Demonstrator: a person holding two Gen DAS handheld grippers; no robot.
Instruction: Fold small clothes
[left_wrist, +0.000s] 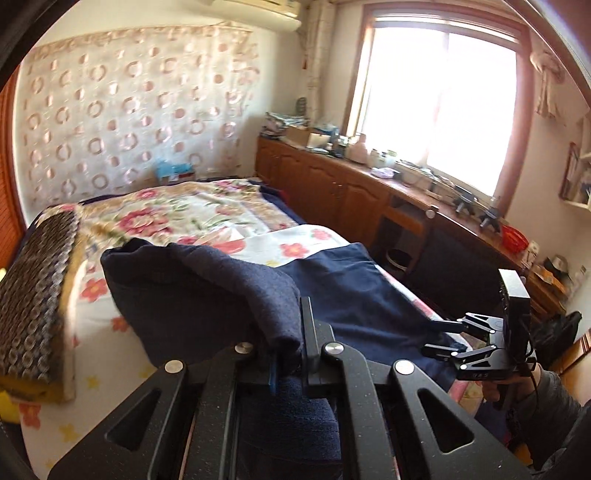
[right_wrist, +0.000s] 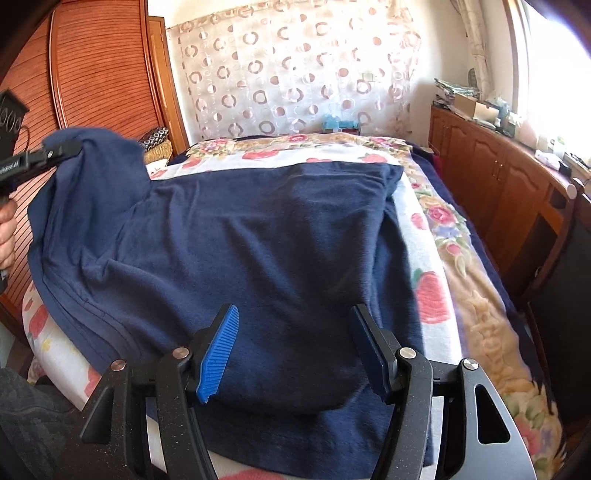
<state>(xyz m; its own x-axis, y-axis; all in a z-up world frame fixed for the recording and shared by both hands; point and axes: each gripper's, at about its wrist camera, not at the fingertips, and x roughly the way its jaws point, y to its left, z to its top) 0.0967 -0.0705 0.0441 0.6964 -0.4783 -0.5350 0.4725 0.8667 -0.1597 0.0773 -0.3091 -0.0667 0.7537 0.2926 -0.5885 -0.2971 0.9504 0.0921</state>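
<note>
The left gripper is clenched on a bunched corner of the navy garment, lifting it off the bed. The rest of the garment lies spread on the floral bedspread, ahead of and beneath the right gripper. That gripper hangs released just above the cloth's near hem, its blue-padded fingers apart.

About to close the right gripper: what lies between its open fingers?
Only the navy blue knit garment, spread on the floral bedspread; the right gripper straddles its near folded edge, as the right wrist view shows.
</note>
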